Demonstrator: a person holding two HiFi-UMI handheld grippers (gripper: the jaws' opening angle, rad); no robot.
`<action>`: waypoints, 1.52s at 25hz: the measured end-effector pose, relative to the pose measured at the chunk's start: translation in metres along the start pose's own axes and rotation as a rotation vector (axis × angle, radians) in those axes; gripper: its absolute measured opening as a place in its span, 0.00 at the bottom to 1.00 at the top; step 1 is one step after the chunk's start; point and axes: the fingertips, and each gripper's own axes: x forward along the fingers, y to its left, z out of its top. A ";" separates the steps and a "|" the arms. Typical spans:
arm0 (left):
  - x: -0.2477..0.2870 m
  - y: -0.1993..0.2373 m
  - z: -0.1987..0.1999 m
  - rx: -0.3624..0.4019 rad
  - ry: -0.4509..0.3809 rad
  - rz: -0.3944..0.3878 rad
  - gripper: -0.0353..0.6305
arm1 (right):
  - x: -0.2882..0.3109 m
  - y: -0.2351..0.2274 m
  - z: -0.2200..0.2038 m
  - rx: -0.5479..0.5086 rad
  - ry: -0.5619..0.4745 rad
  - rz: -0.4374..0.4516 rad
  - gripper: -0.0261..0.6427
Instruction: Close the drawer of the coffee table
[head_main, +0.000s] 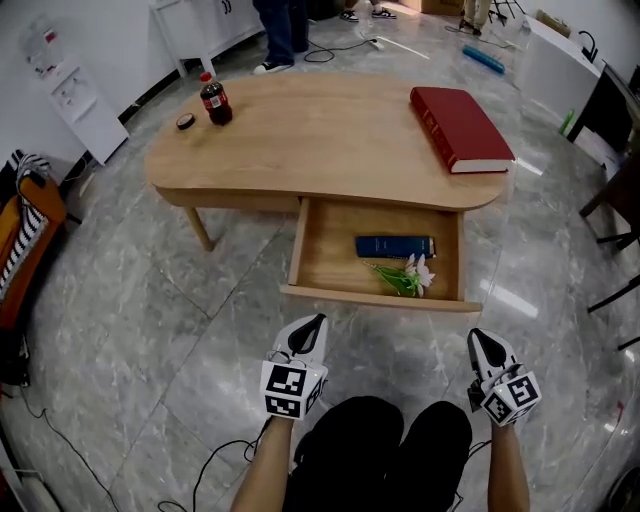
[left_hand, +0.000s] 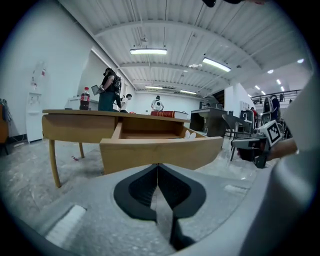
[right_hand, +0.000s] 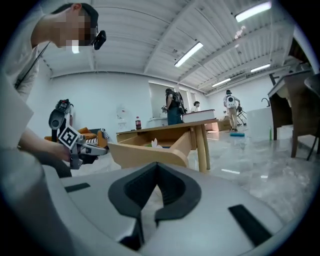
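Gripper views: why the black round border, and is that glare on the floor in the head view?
Left gripper view and right gripper view: a wide-angle lens leaves the dark round border and bows the ceiling lines. Head view: yes, the glossy floor shows white glare streaks right of the open drawer.

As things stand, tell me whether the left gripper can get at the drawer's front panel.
Probably yes. The left gripper, jaws together, points at the open drawer's front panel with only bare floor between them; nothing blocks a push.
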 end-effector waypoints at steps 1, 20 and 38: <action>0.001 0.001 -0.004 0.009 0.000 0.013 0.07 | -0.001 -0.003 -0.002 -0.019 -0.001 0.001 0.06; 0.036 -0.022 -0.011 -0.043 -0.012 0.031 0.07 | 0.008 -0.045 0.005 -0.198 0.015 0.095 0.16; 0.042 -0.024 0.003 0.004 -0.002 -0.031 0.07 | 0.026 -0.039 0.002 -0.256 0.100 0.151 0.20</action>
